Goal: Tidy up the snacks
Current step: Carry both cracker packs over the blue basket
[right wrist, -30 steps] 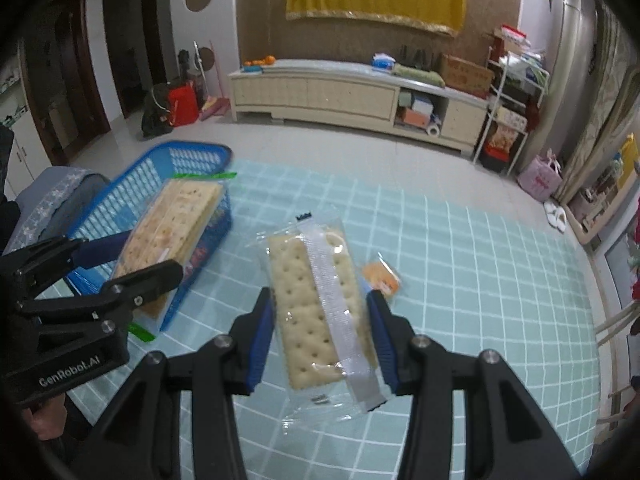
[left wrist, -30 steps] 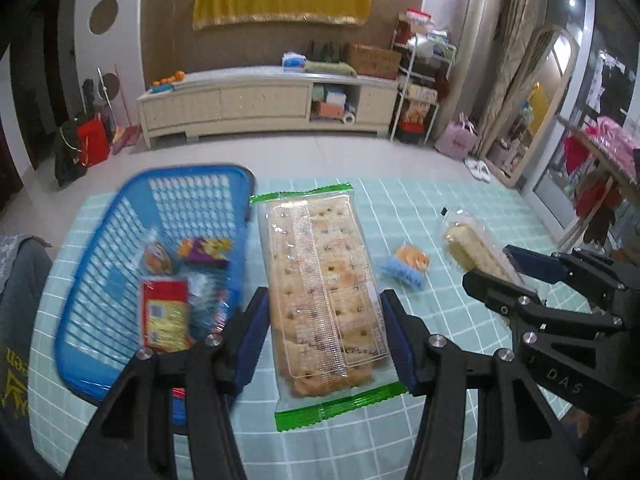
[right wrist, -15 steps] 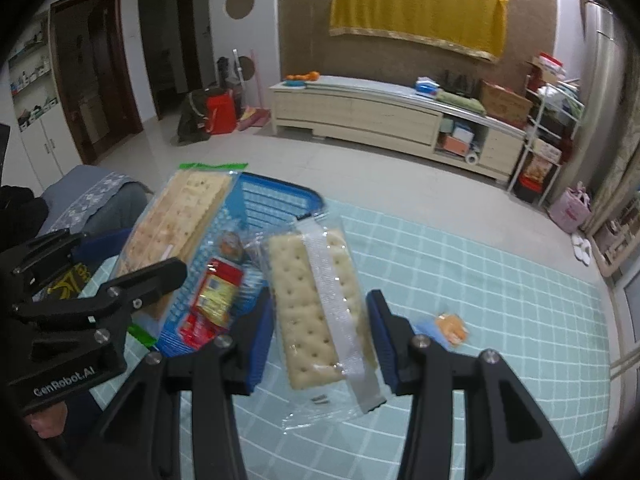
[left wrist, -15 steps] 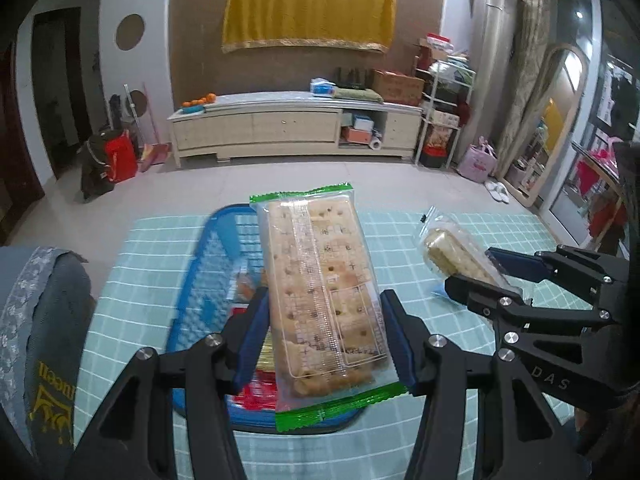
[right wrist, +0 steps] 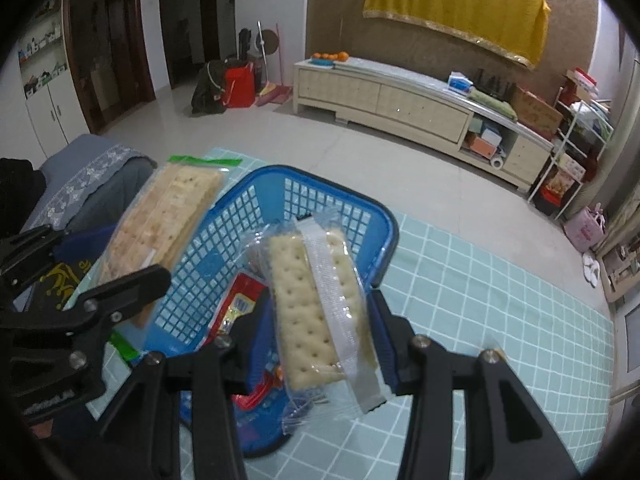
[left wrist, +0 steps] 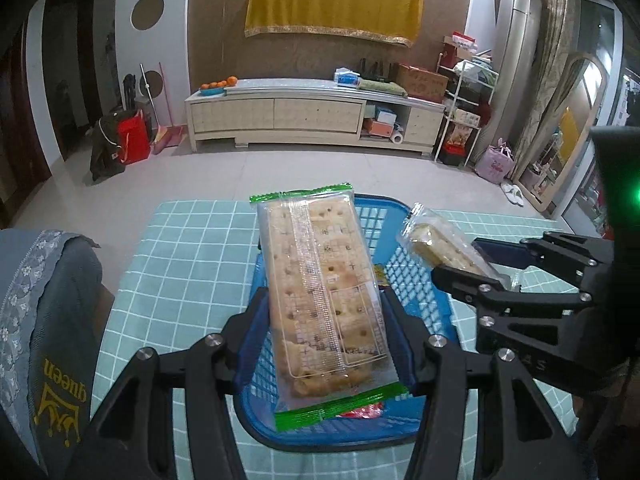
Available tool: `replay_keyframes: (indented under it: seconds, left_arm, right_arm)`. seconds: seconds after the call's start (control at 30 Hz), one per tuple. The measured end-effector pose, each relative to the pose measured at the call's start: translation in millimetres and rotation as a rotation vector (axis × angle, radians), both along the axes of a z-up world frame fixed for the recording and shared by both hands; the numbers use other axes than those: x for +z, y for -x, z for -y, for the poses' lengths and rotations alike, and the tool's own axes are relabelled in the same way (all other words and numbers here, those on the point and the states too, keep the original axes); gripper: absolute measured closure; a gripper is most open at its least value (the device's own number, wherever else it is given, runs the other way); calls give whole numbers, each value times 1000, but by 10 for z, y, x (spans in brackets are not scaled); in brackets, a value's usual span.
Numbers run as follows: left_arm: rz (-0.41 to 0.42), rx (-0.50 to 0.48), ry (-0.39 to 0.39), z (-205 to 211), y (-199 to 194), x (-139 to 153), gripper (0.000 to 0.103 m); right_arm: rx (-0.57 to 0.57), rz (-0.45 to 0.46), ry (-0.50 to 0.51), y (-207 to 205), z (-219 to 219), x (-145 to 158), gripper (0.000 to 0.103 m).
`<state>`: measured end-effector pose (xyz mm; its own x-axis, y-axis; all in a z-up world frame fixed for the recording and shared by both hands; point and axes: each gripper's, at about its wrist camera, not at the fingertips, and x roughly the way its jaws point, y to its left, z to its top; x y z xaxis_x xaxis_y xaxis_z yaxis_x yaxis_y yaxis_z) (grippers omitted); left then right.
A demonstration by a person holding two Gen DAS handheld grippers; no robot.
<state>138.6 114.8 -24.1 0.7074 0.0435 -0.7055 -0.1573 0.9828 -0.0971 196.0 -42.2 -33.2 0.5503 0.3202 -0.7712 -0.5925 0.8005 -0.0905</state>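
My left gripper [left wrist: 324, 336] is shut on a wide cracker pack with green ends [left wrist: 320, 292], held over the blue plastic basket [left wrist: 404, 280]. My right gripper [right wrist: 316, 340] is shut on a smaller clear pack of pale crackers [right wrist: 316, 308], also above the blue basket [right wrist: 240, 220]. In the left wrist view the right gripper [left wrist: 472, 260] appears at the right with its cracker pack [left wrist: 436, 240] over the basket rim. The right wrist view shows the left gripper [right wrist: 104, 264] at the left with its green-ended pack [right wrist: 164, 212]. A red and yellow snack packet [right wrist: 240, 304] lies inside the basket.
The basket stands on a table with a teal checked cloth [left wrist: 188, 264]. A grey chair back with a lace cover [left wrist: 44, 312] sits at the table's left edge. Beyond the table lie tiled floor and a long cream cabinet [left wrist: 312, 116].
Both grippers have carried their cracker packs leftward across the table, from beside the basket to directly over it. The loose snacks on the cloth have left view.
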Motion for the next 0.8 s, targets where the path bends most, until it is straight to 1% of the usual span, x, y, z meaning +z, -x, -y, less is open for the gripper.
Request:
replay_keyframes:
  seconds: [0.13, 0.37, 0.43, 0.47, 0.53, 0.57, 0.6, 0.67, 0.73, 0.8]
  left_arm:
    - [-10, -17, -20, -2, -106, -53, 50]
    - [-35, -37, -7, -43, -277, -159, 50]
    - [-38, -39, 2, -41, -297, -179, 50]
    - [-39, -40, 2, -37, -305, -180, 50]
    - [-46, -41, 2, -32, -321, -200, 50]
    - [-49, -41, 3, -30, -321, -202, 50]
    - [-52, -41, 4, -26, -322, -209, 50]
    - [-58, -41, 7, -19, -308, -222, 50]
    - [-58, -42, 11, -4, -281, -220, 50]
    - [-58, -44, 14, 8, -251, -213, 50]
  right_arm:
    - [-6, -24, 41, -124, -127, -130, 53]
    - [-12, -39, 90, -324, -259, -272, 52]
    - [-10, -30, 99, -342, -291, -300, 52]
    - [-16, -16, 109, -365, -320, -309, 49]
    - [-29, -2, 144, -384, -357, -350, 47]
    - [-37, 5, 161, -390, -367, -371, 38]
    - [-41, 5, 169, -387, -366, -389, 26]
    - [-46, 21, 164, -355, -336, -384, 17]
    - [-54, 35, 155, -334, -273, -355, 15]
    - [-68, 34, 140, -312, -203, -321, 10]
